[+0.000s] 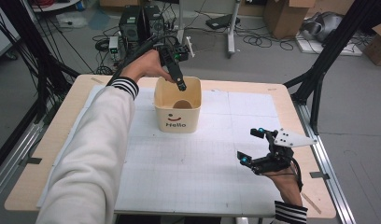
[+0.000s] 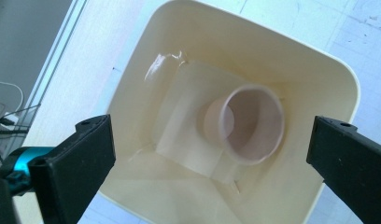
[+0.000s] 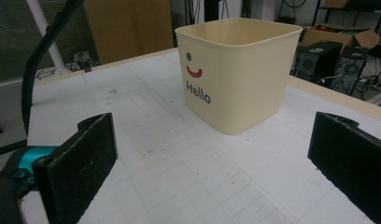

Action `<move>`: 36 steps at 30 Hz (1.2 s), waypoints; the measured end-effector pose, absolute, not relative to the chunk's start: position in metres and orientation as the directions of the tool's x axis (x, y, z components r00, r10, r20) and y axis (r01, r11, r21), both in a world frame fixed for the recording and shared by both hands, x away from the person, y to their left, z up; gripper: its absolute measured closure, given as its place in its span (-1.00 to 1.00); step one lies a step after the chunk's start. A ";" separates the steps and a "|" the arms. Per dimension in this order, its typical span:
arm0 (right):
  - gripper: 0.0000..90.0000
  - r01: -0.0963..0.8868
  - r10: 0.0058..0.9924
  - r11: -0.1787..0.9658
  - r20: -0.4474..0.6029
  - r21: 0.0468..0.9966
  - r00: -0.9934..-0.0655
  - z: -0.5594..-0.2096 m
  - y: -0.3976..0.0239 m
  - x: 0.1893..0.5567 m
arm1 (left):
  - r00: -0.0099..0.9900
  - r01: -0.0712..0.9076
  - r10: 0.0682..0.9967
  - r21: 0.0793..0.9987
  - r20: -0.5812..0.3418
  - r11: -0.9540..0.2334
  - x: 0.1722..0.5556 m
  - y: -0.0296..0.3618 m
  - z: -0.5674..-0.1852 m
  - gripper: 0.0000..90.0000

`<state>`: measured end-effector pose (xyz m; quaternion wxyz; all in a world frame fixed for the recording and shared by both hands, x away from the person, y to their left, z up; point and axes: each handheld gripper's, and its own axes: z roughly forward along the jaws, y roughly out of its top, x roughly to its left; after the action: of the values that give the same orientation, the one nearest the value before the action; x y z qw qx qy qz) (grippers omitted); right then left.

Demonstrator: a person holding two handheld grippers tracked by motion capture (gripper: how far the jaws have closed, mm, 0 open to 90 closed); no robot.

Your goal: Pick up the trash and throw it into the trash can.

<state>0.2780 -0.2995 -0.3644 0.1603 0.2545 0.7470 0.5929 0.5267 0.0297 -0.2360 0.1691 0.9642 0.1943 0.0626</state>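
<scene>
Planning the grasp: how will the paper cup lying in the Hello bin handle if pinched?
The cup lies on its side in the bin, so a nudge would likely roll it. Its thin wall probably squashes under a firm pinch. Likely very light. The left gripper hangs open above it.

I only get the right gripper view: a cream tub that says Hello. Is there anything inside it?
Observer: Yes, a paper cup lies on its side at the bottom of the tub.
Operator: Where is the other hand?
Observer: The left gripper hangs open over the tub's mouth, holding nothing.
Operator: And mine?
Observer: The right gripper is open above the white mat, near the table's right edge.
</scene>
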 end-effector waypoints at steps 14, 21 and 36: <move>-1.00 0.189 0.568 0.164 0.064 0.968 -0.820 -0.364 -0.299 0.278 | 0.906 0.356 0.416 0.386 0.082 -0.851 0.518 0.038 -0.212 -0.96; -1.00 0.189 0.567 0.165 0.064 0.968 -0.821 -0.363 -0.298 0.278 | 0.899 0.358 0.427 0.405 0.092 -0.841 0.513 0.049 -0.198 -0.96; -1.00 0.186 0.565 0.166 0.062 0.968 -0.823 -0.363 -0.297 0.277 | 0.898 0.325 0.419 0.441 0.132 -0.836 0.497 0.051 -0.156 -0.96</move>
<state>0.2775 -0.2973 -0.3630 0.1592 0.2514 0.7466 0.5950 0.4975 0.0514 -0.1560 0.2085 0.9516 0.1956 0.1124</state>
